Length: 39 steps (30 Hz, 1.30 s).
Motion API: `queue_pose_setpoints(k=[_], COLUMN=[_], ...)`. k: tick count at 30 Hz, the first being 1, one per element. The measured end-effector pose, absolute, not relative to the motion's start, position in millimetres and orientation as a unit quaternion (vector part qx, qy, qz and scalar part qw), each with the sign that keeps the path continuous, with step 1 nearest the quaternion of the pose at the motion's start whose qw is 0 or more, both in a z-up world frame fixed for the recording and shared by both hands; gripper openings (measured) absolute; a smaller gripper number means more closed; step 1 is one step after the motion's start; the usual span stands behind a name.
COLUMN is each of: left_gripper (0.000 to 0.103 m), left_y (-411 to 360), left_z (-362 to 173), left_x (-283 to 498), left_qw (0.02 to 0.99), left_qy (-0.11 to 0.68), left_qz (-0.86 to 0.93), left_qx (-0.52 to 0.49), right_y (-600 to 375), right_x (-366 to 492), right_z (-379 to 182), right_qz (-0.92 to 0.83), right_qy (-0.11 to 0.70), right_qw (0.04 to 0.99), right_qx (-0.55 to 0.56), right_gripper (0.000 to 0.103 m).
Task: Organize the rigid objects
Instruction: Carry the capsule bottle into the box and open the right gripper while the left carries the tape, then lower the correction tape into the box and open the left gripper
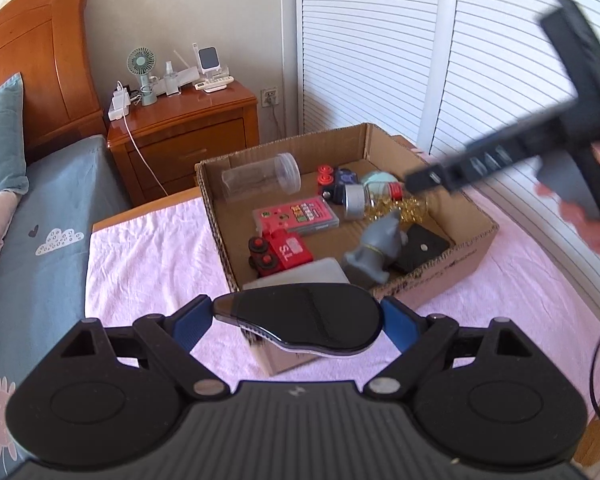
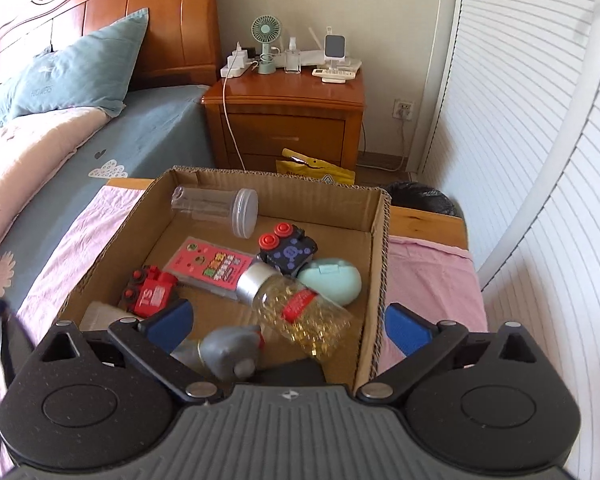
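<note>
Nearest the left wrist camera, the left gripper (image 1: 298, 326) clamps a flat dark oval object (image 1: 300, 322) crosswise between its blue fingers (image 1: 190, 326), above the near edge of the cardboard box (image 1: 452, 262). Behind it, the bed (image 2: 112, 144) with a blue pillow (image 2: 76, 72) fills the left side, and a wooden nightstand (image 2: 288, 120) carrying a small fan (image 2: 266, 40) stands against the wall. A pink cloth (image 1: 148, 248) covers the surface under the box.

The right gripper (image 2: 288, 326) hangs over the box's near right corner with its fingers spread wide and gripping nothing; a bottle of gold beads (image 2: 296, 304) lies in the box below the gap between them.

Inside the box lie a clear lidded jar (image 2: 220, 208) on its side at the back, a pink card pack (image 2: 212, 264), a red toy block (image 2: 152, 294), a dark toy car with red wheels (image 2: 288, 250), a mint green case (image 2: 332, 280) and a grey figurine (image 1: 374, 250) near the front.
</note>
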State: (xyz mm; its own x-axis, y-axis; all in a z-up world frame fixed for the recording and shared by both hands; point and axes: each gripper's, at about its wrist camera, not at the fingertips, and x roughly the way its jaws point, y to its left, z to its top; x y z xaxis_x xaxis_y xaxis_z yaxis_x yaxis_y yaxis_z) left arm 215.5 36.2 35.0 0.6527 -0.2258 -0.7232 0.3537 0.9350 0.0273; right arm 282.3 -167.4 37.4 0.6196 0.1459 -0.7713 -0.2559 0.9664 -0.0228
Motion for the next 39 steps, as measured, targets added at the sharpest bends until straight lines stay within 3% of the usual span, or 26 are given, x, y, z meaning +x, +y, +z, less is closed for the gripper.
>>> queue_pose_setpoints(k=[9, 25, 39], left_gripper=[0.089, 0.09, 0.097], left_y=[9.9, -30.4, -21.1], left_z=[37.1, -1.8, 45.2], left_x=[267.5, 338.1, 284.7], left_qw=[0.901, 0.884, 0.926], left_qy=[0.393, 0.438, 0.352], left_qz=[-0.156, -0.13, -0.099], left_qx=[0.094, 0.097, 0.092], right_y=[-179.6, -175.5, -176.0], right_x=[216.7, 202.5, 193.0], right_z=[23.0, 13.9, 24.7], right_qz=[0.11, 0.108, 0.097], right_qy=[0.414, 0.423, 0.415], right_qw=[0.901, 0.897, 0.903], right_qx=[-0.07, -0.067, -0.056], right_gripper=[0.103, 0.103, 0.103])
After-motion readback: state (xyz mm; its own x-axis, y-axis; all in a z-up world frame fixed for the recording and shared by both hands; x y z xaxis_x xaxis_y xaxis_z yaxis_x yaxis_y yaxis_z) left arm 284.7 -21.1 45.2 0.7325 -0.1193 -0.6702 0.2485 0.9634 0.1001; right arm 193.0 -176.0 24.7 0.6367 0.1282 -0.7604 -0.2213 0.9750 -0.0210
